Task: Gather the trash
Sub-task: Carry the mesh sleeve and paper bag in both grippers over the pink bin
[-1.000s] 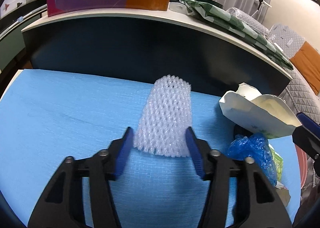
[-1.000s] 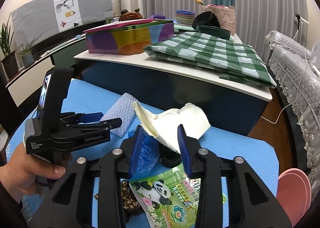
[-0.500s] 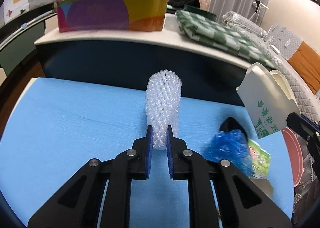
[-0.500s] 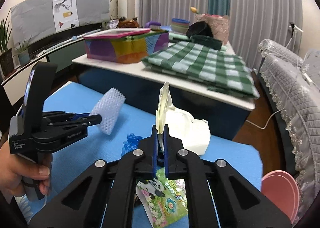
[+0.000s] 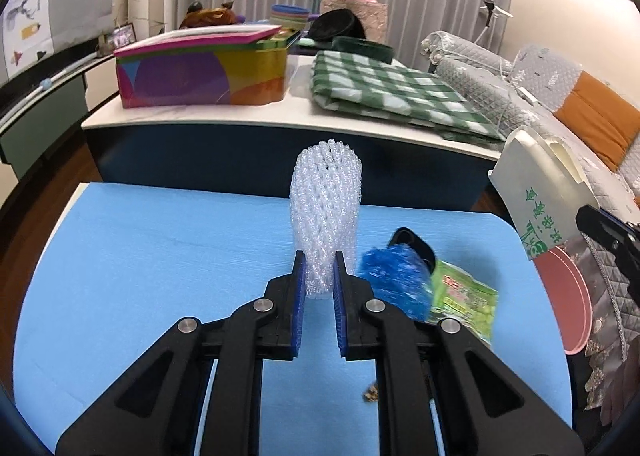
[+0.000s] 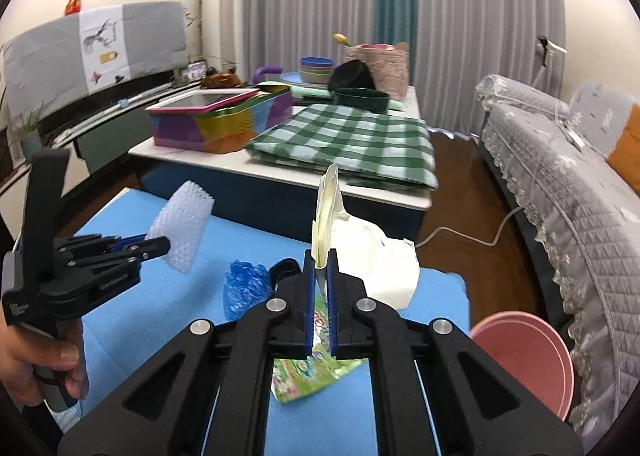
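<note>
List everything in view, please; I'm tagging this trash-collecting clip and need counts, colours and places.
foam net sleeve: 1, white, held above the blue table
paper box: 1, cream, held above the table
blue table: 1, foreground
crumpled plastic: 1, blue, on the table
snack wrapper: 1, green, beside the plastic
black lid: 1, behind the plastic
pink bin: 1, off the table's right edge
colourful tin: 1, back counter
checked cloth: 1, green-white, counter
left gripper: shut on the sleeve
right gripper: shut on the box
hand: 1, holding the left gripper
</note>
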{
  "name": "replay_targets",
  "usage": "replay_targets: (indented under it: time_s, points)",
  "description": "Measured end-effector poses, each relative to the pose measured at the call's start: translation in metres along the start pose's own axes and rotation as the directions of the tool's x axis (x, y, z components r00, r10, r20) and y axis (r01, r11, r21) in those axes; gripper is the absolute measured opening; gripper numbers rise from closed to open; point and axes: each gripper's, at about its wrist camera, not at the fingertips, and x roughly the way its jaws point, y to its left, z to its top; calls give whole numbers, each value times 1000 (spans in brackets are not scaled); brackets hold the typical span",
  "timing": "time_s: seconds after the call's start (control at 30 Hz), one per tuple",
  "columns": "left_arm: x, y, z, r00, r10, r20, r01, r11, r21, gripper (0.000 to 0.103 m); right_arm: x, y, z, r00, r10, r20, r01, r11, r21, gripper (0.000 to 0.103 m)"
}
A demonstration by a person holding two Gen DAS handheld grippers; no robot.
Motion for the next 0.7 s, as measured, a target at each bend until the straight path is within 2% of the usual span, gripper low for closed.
replay_targets:
  time_s: [0.23, 0.47, 0.7]
  points:
    - [-22, -21, -11, 999, -3, 32, 1, 999, 49, 13, -26, -26, -2, 1000, -14, 23, 12, 997, 75, 5]
    - [-37, -41, -12, 996, -20, 84, 16, 998, 58, 13, -49, -43, -4, 997, -49, 53, 43, 995, 94, 5]
    - [-39, -63, -13, 994, -41, 103, 33, 996, 78, 13, -69, -66, -9, 993, -88, 80, 77, 989, 123, 5]
